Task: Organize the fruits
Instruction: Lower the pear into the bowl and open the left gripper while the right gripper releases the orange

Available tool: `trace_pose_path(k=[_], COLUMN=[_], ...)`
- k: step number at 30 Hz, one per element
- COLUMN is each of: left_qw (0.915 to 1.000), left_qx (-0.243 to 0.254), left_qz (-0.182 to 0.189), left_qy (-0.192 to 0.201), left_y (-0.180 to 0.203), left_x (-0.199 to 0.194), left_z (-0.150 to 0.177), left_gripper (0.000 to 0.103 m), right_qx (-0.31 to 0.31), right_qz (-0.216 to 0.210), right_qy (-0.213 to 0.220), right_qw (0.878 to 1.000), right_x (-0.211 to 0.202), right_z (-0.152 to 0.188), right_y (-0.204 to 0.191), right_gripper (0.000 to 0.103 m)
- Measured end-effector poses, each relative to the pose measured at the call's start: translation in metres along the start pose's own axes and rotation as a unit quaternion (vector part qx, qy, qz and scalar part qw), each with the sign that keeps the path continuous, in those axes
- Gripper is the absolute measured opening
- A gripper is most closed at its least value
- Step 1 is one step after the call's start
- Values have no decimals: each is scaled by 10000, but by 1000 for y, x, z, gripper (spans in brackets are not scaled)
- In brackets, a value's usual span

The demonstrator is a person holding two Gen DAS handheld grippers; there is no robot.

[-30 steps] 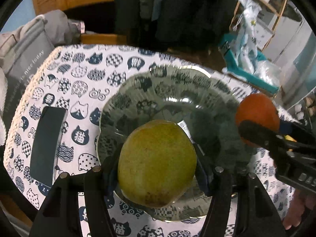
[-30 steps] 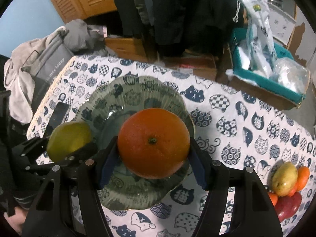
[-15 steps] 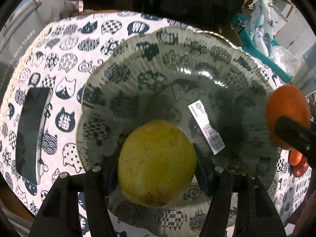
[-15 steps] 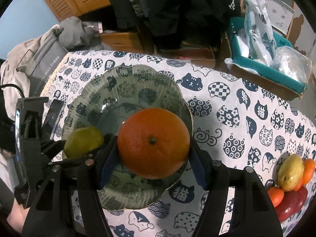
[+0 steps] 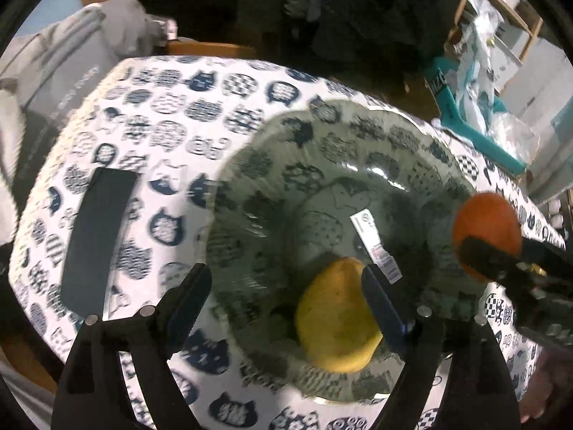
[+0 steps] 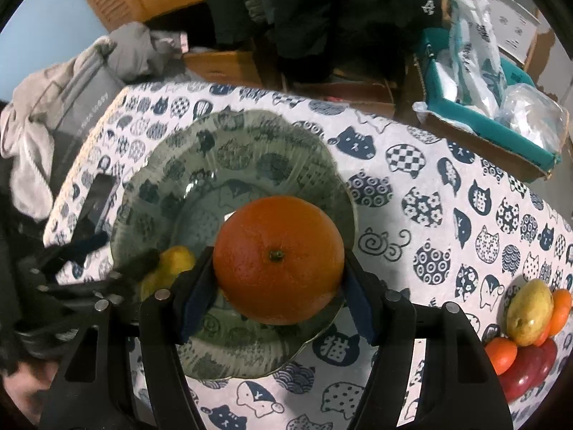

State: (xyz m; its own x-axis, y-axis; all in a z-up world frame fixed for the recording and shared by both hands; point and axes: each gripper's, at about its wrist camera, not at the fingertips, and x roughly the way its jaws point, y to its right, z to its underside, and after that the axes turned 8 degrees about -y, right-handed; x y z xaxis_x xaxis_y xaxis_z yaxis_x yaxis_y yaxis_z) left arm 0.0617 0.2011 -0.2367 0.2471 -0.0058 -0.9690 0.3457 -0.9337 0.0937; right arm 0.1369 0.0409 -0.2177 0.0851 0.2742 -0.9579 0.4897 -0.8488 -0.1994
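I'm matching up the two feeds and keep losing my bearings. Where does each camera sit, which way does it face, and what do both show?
Left wrist: on the left gripper, looking steeply down at the glass plate; its opening fingers, pear released.
Right wrist: on the right gripper, looking down at the orange it clamps over the plate; its fingers show.
Shared: plate, pear, orange, cat-print tablecloth, each other's gripper.

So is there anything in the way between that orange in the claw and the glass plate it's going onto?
Nothing visible blocks it. The orange sits clamped in the right claw over the glass plate. The yellow-green fruit lies towards the plate's left side, leaving bare glass beyond.
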Motion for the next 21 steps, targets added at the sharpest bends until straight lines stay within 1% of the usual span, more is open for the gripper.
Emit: trace_pose_path(k=[6, 11, 15, 21], left_qw=[9996, 9993, 9992, 9990], left_qx=[-282, -365, -394, -442], left_qz=[-28, -114, -118, -69], left_qy=[82, 22, -3, 15], left_y=[-19, -32, -37, -41], left_x=[-12, -11, -11, -15], left_z=[5, 12, 14, 14], left_gripper=[87, 87, 87, 87], right_qx=[-310, -475, -503, -606], right_qz=[129, 214, 194, 281], right_qy=[-264, -454, -627, -783], right_qw=[9991, 9976, 9966, 9947], right_x=[16, 28, 37, 45], right_z=[6, 11, 14, 19], right_y=[-18, -27, -29, -34], right_gripper=[68, 69, 69, 69])
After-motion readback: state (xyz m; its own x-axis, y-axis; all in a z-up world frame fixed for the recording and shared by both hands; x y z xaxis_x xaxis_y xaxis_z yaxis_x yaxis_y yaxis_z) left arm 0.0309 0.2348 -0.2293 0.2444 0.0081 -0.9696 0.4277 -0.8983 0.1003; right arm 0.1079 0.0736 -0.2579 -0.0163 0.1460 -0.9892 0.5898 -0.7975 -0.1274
